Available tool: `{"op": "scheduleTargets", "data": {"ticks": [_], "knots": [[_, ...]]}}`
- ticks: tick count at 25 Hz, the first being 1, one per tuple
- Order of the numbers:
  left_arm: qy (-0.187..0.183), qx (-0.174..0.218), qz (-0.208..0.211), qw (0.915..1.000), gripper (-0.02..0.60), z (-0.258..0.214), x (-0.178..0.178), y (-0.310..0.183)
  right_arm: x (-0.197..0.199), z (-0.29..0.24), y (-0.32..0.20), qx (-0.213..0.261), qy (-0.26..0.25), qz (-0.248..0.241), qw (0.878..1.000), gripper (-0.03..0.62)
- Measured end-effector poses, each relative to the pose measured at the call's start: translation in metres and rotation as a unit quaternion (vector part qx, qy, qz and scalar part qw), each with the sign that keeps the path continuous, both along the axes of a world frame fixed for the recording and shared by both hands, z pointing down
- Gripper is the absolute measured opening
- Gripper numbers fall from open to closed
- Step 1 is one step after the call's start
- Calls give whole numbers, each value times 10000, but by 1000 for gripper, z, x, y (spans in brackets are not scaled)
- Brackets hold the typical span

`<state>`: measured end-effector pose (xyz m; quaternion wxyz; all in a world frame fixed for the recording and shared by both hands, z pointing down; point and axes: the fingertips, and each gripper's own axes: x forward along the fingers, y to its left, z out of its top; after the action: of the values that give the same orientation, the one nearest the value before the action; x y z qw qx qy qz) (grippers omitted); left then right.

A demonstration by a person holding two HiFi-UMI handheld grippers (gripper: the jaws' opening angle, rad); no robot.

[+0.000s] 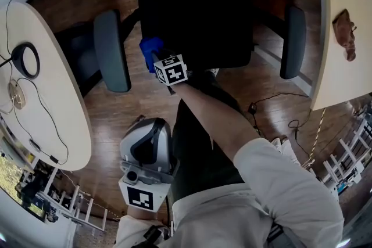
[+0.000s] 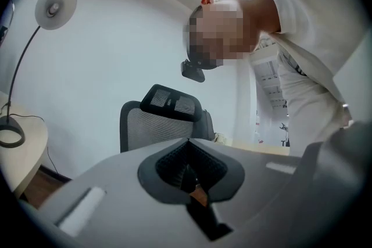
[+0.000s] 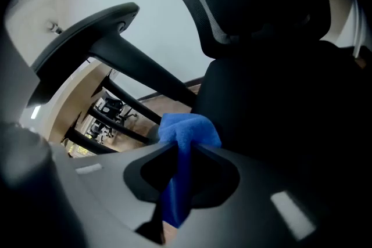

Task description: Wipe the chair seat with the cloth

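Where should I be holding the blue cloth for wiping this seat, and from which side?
I'd hold the blue cloth by its gathered fold, as the right gripper has it now: the bunched wad sticks out past the tips. Come down onto the chair seat from above, wad leading.

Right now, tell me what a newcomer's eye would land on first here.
The bright blue fluffy cloth, pinched in the right tool, stands out against the black chair seat, at its near left corner. The left tool hangs close to the person's body, shut and empty.
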<state>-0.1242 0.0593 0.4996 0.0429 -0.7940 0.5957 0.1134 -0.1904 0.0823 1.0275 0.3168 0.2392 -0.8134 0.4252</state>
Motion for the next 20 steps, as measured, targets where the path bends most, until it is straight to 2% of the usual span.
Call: {"op": "scheduleTargets", "data": {"ticks": [2, 4, 7, 11, 13, 16, 18, 20], "knots": [[8, 36, 60, 10000, 5, -6, 7, -3, 37, 3, -8, 51, 192, 59, 9998, 54], [35, 113, 164, 9998, 5, -18, 20, -10, 90, 14, -18, 98, 463, 241, 9986, 54], [117, 224, 366, 9990, 5, -38, 43, -25, 194, 30, -38, 160, 957, 633, 9933, 54], [139, 310, 669, 9972, 4, -50, 71, -38, 343, 36, -61, 283, 1532, 1367, 9783, 54], [106, 302, 798, 9963, 4, -49, 82, -39, 393, 34, -63, 310, 1625, 1655, 9722, 54], [100, 239, 904, 9956, 4, -63, 90, -37, 412, 16, -59, 339, 1513, 1764, 9720, 54], [150, 166, 958, 9951, 3, -89, 88, -43, 393, -21, -58, 487, 1339, 1484, 9786, 54], [102, 43, 1025, 9947, 3, -123, 84, -69, 357, -85, -76, 745, 988, 1242, 9845, 53]]}}
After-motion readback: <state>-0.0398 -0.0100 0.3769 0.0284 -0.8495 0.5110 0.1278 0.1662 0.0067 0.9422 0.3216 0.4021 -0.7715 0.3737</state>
